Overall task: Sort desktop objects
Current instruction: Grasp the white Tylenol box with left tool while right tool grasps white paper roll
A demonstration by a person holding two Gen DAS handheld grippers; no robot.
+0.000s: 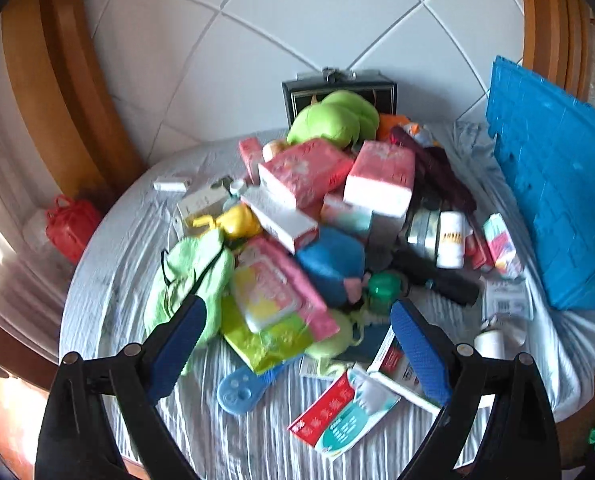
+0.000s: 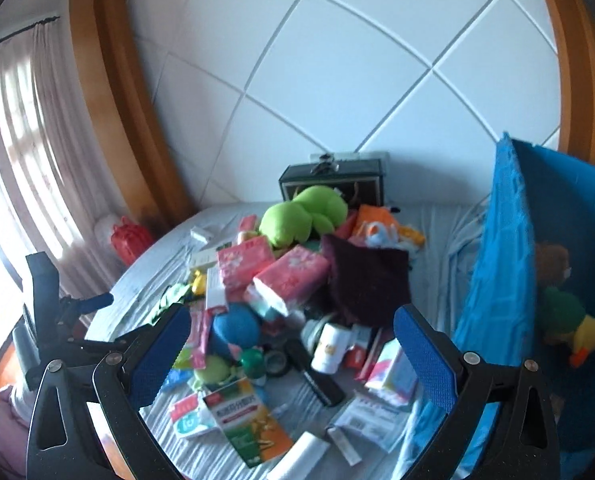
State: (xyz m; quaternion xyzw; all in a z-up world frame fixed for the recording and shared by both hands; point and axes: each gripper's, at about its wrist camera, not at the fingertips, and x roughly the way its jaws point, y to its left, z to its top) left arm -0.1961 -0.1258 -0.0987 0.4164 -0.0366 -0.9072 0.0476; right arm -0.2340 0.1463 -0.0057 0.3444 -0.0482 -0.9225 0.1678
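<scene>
A heap of mixed objects lies on a table with a pale wrinkled cloth [image 1: 109, 264]: pink tissue packs [image 1: 303, 172], a green plush [image 1: 333, 118], a blue plush [image 1: 331, 260], a yellow toy [image 1: 239, 220], a white bottle [image 1: 451, 238] and a red and teal box [image 1: 343, 416]. My left gripper [image 1: 297, 344] is open and empty above the heap's near edge. My right gripper [image 2: 293, 352] is open and empty above the heap [image 2: 281, 272]. The left gripper shows at the left edge of the right wrist view [image 2: 49, 312].
A blue crate [image 1: 553, 200] stands at the table's right side; in the right wrist view [image 2: 497, 260] it holds plush toys [image 2: 565, 312]. A dark box [image 1: 337, 88] stands against the white padded wall. A red bag [image 1: 71, 226] lies left of the table.
</scene>
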